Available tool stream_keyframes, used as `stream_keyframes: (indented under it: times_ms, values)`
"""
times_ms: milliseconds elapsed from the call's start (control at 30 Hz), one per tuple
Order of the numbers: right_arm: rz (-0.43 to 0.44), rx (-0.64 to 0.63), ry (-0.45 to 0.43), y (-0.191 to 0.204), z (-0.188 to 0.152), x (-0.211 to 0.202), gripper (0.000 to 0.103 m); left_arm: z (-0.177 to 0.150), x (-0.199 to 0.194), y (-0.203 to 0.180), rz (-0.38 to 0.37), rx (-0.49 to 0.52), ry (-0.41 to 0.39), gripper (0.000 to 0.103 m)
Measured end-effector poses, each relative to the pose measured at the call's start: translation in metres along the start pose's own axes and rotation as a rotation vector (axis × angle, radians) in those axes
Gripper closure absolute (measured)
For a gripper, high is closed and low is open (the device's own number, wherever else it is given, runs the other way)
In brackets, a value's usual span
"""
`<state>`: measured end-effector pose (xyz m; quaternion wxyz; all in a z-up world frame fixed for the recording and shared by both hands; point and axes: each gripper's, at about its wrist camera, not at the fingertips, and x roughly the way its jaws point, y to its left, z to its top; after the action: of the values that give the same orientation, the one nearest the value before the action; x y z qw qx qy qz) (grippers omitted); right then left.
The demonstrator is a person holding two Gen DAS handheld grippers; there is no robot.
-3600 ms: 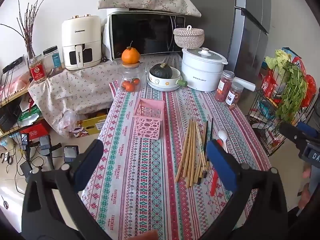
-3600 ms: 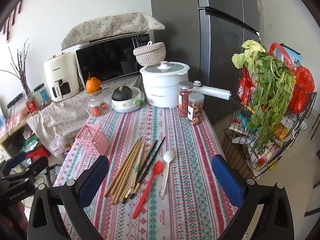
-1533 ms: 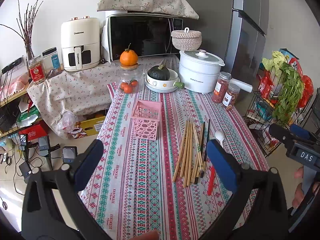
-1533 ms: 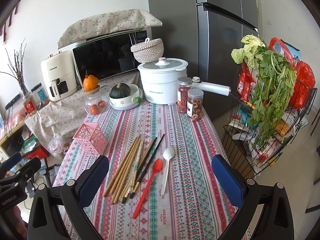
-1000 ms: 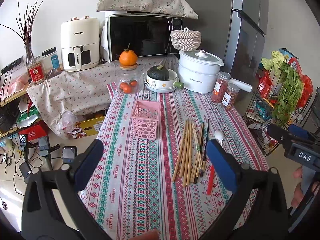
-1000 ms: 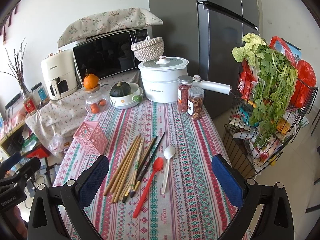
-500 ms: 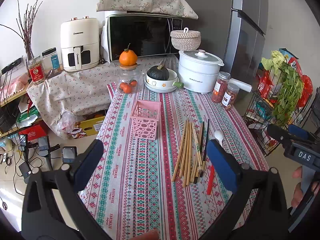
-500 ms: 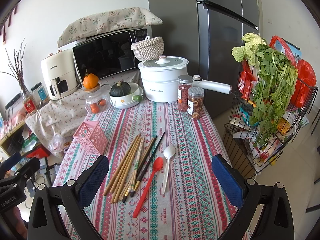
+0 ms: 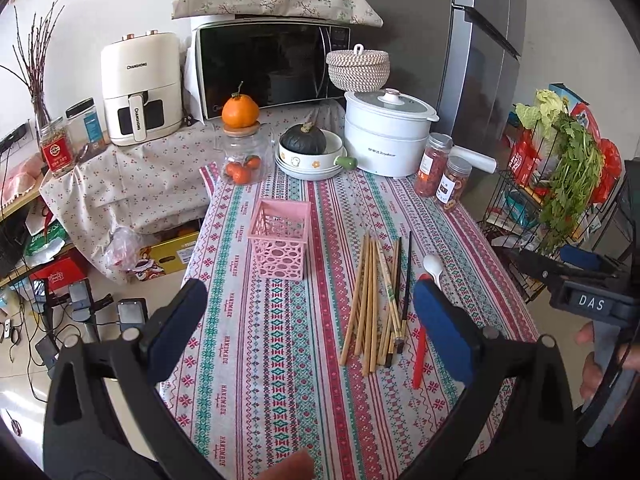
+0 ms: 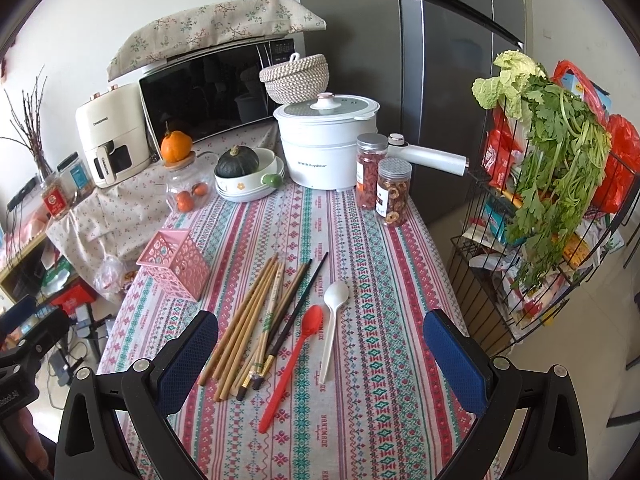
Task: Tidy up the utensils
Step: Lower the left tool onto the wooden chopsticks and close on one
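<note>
From the left wrist view, our left hand-held gripper is spread wide with nothing between its blue pads, hanging over the near end of the counter with its striped woven cloth. The utensils are all lying loose on that cloth: a fanned bunch of chopsticks just right of the pink basket, with a red spoon partly hidden behind the right pad and a white spoon peeking out past it. We'd guess the basket is thin perforated plastic, light enough to tip or slide if we bump it, so dropping things in from above looks safer than pushing. Switching to the right wrist view, the right hand-held gripper is also wide open and holding nothing, above the same pile. Here the chopsticks read as mostly pale bamboo or wood plus a couple of dark ones, stiff, skinny and probably prone to rolling, so pinching a few together around mid-length seems smartest. The red spoon and white spoon look like smooth glossy plastic, light and likely a bit slippery; we'd go for the flat handle rather than the bowl. The pink basket stands upright, apart from the pile and apparently empty.
</note>
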<state>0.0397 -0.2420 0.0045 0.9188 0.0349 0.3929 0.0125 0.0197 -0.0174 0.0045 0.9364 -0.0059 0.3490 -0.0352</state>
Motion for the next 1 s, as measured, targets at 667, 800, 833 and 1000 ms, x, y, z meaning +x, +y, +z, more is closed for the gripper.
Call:
stream_keyframes:
  times_ms: [667,800,833,1000]
  values:
    - [0.027,0.141,0.305,-0.068,0.032,0.125,0.014,0.032,0.183,-0.075,-0.177,0.132,0.494,0.071]
    - [0.036,0.147,0.321,-0.076,0.031,0.135,0.015,0.026,0.227,-0.074,-0.139,0.084,0.599,0.083]
    - [0.04,0.151,0.325,-0.077,0.031,0.136,0.015,0.026,0.234,-0.075,-0.118,0.089,0.596,0.083]
    - [0.058,0.142,0.341,-0.075,0.03,0.142,0.015,0.024,0.264,-0.076,-0.066,0.09,0.61,0.084]
